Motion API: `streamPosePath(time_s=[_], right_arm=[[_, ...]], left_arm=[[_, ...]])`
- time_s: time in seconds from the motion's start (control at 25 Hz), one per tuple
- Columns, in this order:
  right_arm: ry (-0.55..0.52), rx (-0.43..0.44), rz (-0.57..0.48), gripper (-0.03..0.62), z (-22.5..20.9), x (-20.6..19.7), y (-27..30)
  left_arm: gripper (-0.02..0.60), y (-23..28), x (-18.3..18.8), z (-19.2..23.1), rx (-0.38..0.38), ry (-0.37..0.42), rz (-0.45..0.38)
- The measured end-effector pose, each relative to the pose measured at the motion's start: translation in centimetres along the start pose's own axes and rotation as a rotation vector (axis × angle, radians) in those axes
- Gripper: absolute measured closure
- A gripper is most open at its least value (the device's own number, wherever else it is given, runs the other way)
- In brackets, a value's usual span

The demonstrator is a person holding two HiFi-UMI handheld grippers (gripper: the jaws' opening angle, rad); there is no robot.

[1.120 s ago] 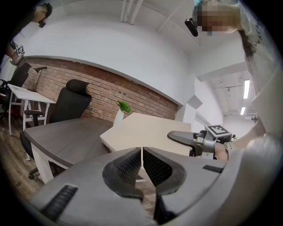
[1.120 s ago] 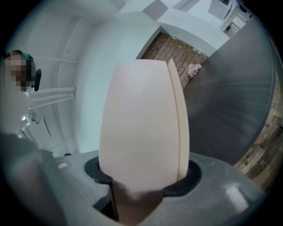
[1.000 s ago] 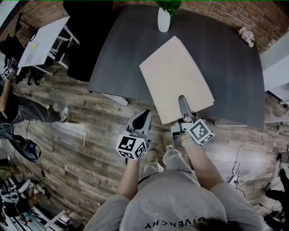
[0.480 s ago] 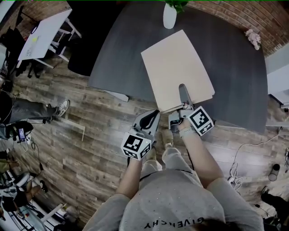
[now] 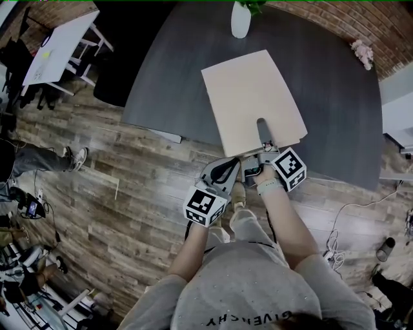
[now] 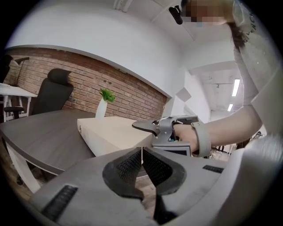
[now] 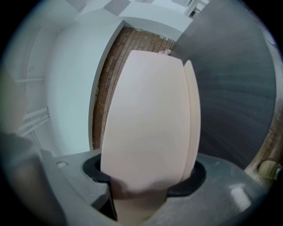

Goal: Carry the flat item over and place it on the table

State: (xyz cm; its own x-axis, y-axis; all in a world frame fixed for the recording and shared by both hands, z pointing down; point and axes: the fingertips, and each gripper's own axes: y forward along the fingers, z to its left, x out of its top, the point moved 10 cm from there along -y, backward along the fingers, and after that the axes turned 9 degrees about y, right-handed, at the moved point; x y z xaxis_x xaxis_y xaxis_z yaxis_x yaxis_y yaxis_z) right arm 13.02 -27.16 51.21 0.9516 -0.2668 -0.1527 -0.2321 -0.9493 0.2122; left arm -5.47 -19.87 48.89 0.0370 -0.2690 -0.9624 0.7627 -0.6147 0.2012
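Right gripper (image 7: 143, 178) here: its jaws have just been opening and now stand wide, with the flat box (image 5: 251, 97) between them. A dark sliver shows beside one pad, so I'm not pinching it. From those jaws the box stretches straight ahead, lying flat on the dark desk (image 5: 329, 97), its near edge right at the desk's rim. My upper jaw lies over the box top. My left gripper (image 6: 141, 161) hangs just beside the right one, off the desk's edge, jaws closed together on nothing. Beyond the far end of the box, a white vase (image 5: 240, 19) with green leaves stands on the desk.
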Motion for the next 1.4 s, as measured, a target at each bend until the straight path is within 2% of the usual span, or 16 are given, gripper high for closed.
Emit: streamPosePath(time_s=[0.2,0.76,1.0,1.16,1.4], right_arm=[[0.03,-0.011,0.046,0.278,-0.4,0.4,0.2],[0.104,-0.048,0.271,0.258,-1.6,1.0,-0.5],[0.106,-0.01,0.388,0.253,-2.0,0.7,-0.6],[0.092,-0.038,0.407,0.253,-2.3,0.7,-1.2],[0.092,-0.031,0.442,0.253,-2.5,0.2,-1.7]], left_arm=[[0.574,1.1,-0.4,-0.3,-0.02,0.0,0.017],[0.574,4.7,-1.1,-1.9,-0.102,0.024,0.057],[0.574,5.7,-1.3,-2.4,-0.118,0.04,0.072],[0.573,6.2,-1.8,-2.7,-0.122,0.038,0.088],[0.574,6.4,-2.1,-3.0,-0.12,0.024,0.095]])
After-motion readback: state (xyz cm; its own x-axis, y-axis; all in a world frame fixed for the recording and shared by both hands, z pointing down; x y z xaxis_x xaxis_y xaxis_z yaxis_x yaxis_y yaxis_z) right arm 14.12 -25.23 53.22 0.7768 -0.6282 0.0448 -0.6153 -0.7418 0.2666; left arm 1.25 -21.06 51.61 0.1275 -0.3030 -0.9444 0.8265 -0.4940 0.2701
